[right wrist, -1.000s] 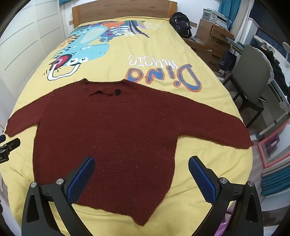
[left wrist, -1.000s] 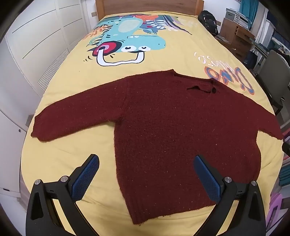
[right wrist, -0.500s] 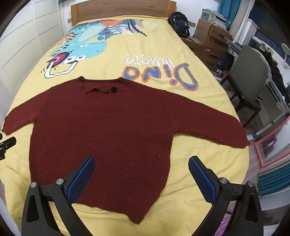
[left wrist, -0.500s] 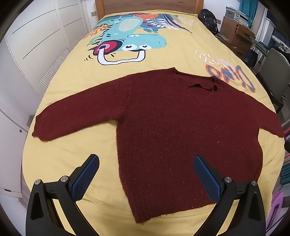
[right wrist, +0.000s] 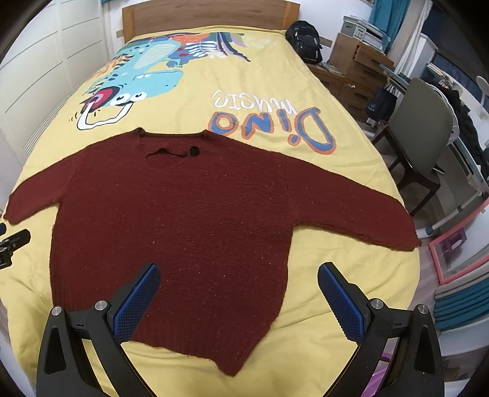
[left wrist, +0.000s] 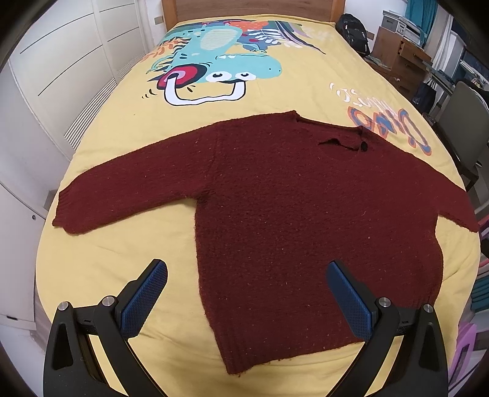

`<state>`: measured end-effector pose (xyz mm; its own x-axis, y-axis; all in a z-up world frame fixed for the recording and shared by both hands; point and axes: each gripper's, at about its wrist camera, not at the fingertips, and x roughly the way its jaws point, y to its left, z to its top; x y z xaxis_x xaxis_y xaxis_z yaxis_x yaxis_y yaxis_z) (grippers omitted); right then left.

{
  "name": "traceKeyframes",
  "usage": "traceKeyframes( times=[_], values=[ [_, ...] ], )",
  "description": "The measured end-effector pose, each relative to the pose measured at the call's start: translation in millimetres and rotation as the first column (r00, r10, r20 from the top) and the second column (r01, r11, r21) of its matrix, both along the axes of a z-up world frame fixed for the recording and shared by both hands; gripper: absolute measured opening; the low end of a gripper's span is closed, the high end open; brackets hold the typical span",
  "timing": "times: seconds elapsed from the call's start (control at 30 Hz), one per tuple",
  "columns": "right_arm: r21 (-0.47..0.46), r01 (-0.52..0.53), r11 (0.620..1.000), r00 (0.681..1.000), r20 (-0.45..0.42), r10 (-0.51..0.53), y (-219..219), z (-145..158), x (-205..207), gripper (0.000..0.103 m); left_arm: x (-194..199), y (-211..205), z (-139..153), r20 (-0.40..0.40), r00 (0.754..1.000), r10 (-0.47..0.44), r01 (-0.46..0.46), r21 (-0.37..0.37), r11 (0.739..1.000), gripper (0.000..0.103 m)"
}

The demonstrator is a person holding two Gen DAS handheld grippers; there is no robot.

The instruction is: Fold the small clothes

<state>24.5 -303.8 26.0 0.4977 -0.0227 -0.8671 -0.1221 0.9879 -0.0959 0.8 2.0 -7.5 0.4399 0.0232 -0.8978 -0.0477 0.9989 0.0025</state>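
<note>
A dark red knitted sweater (left wrist: 293, 207) lies flat on the yellow bed cover, sleeves spread out to both sides, neck away from me, hem nearest. It also shows in the right wrist view (right wrist: 183, 220). My left gripper (left wrist: 246, 293) is open and empty, held above the hem's left corner. My right gripper (right wrist: 238, 293) is open and empty, held above the hem's right part. The left gripper's tip (right wrist: 12, 244) shows at the left edge of the right wrist view.
The bed cover (left wrist: 128, 146) has a dinosaur print and a wooden headboard (right wrist: 207, 15) at the far end. White cupboards (left wrist: 61, 76) stand left of the bed. A grey chair (right wrist: 424, 134), wooden drawers (right wrist: 360, 70) and a black bag (right wrist: 305, 39) stand right.
Both grippers have drifted slightly closer to the sweater and bed; the sweater sits a little lower and larger in both views. The jaws stay open and the sweater has not moved.
</note>
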Motion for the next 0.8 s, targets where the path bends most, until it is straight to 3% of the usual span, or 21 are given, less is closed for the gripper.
traceKeyframes(
  times=[0.8],
  values=[
    [-0.011,-0.017,1.0,1.0,-0.006,0.017,2.6,-2.4,-1.2,0.102,0.7,2.5,-5.2,-0.019,1.0,0.002,-0.003,-0.01,1.0,0.102]
  ],
)
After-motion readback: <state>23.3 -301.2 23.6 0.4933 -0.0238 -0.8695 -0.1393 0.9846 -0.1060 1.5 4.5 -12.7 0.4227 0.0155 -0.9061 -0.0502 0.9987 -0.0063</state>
